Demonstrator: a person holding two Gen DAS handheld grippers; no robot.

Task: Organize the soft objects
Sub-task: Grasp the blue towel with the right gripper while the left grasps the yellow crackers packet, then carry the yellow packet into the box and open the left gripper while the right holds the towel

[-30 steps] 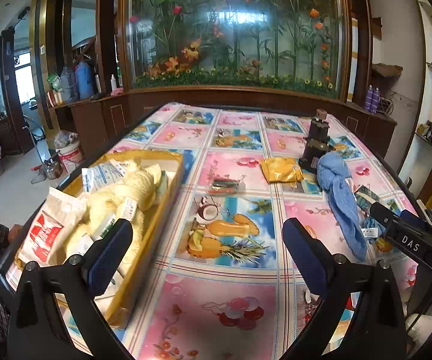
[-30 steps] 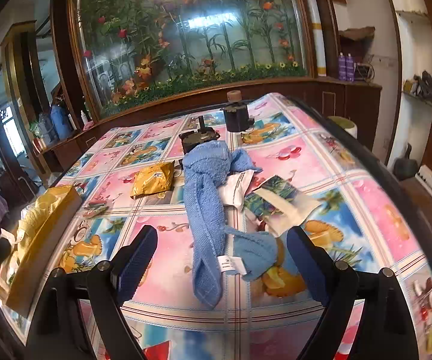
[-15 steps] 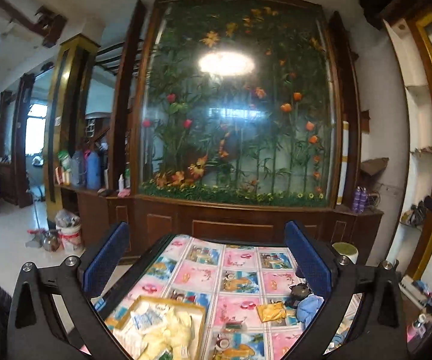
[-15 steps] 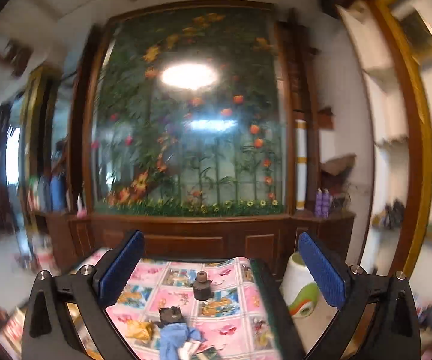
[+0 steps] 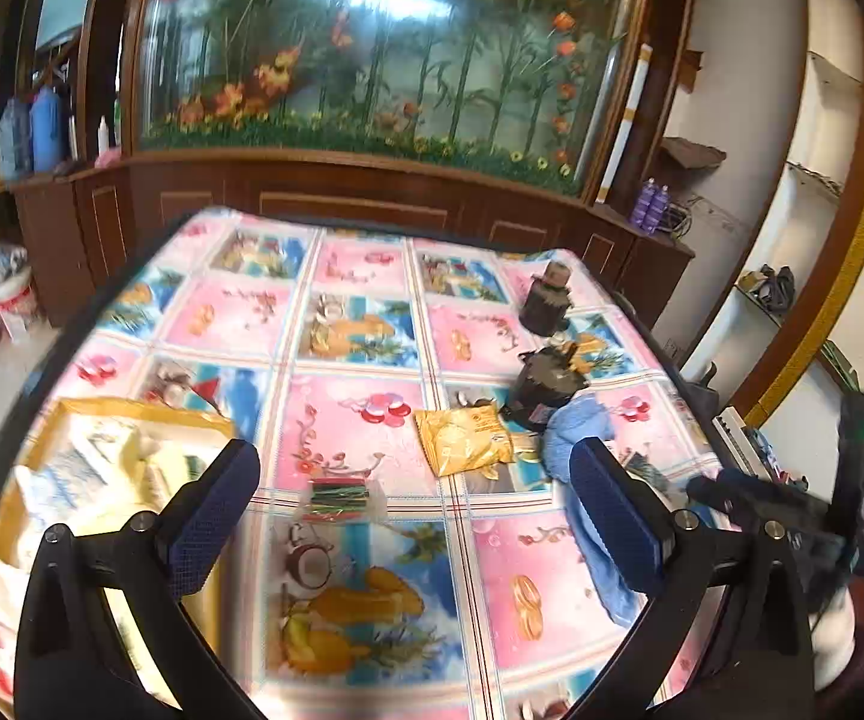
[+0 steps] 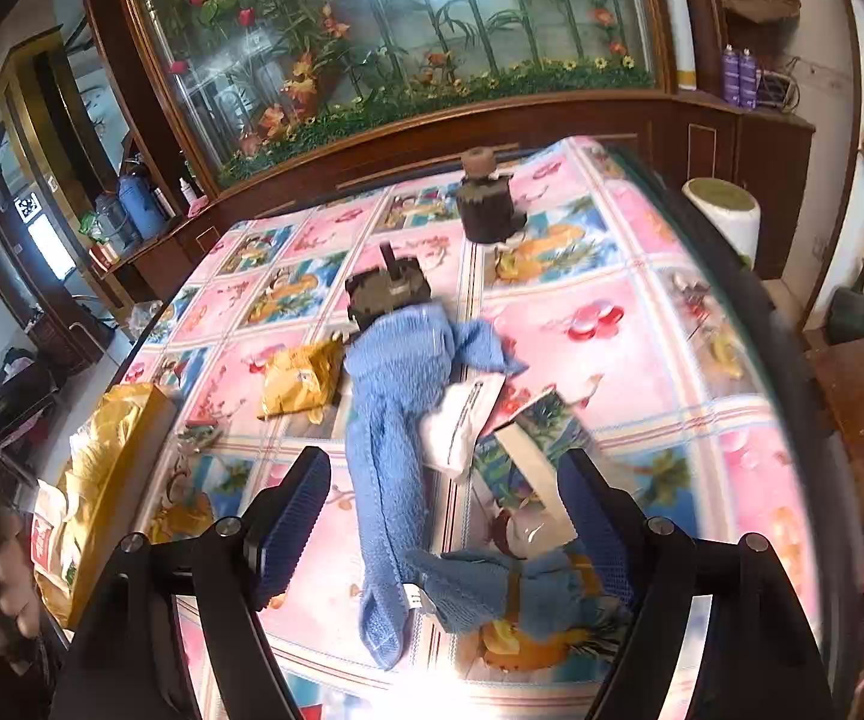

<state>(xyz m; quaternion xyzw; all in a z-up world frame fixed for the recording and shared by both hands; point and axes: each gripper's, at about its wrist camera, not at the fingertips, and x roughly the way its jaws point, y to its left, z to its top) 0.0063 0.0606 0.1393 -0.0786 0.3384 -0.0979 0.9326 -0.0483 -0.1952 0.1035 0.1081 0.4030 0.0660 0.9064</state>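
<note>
both grippers hover above the table, angled down, jaws wide and empty — the left gripper [image 5: 414, 516] over a small packet [image 5: 339, 498], the right gripper [image 6: 444, 510] straddling the blue towel [image 6: 396, 420] lying lengthwise.

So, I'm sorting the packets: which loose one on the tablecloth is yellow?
The crinkled yellow packet left of the blue towel. The white pouch right of the towel and the small clear packet with red-green contents aren't yellow.
</note>
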